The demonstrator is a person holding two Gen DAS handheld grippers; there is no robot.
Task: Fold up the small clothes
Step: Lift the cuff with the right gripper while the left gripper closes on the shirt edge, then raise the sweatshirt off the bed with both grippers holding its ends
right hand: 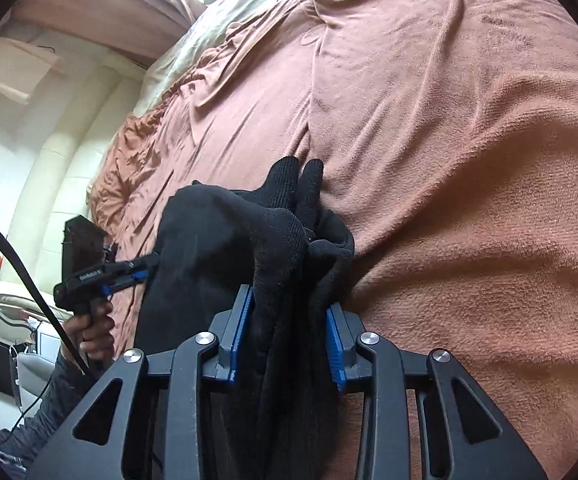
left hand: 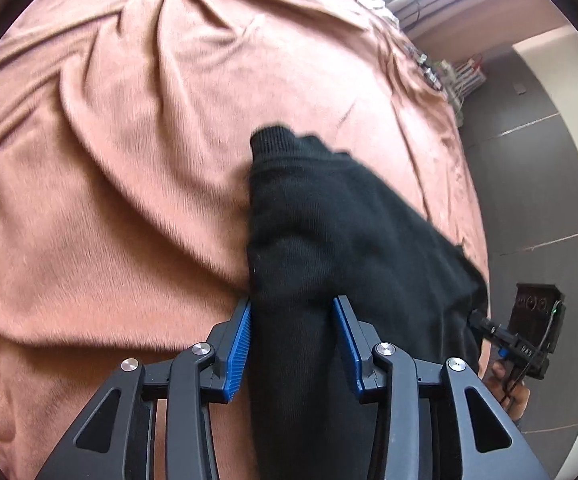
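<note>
Garment: black knit garment (left hand: 329, 220) is being stretched between both grippers, long axis running gripper to gripper, along the bed (left hand: 109, 160) edge.
Left gripper (left hand: 292, 312): being held clamped on one end.
Right gripper (right hand: 291, 300): apparently clamped on the bunched end.

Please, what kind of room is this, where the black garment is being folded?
Most likely a bedroom. The black garment is held over a wide bed covered by a wrinkled pink-brown blanket, with a padded cream headboard beside it and pale bedding at the far end.
</note>
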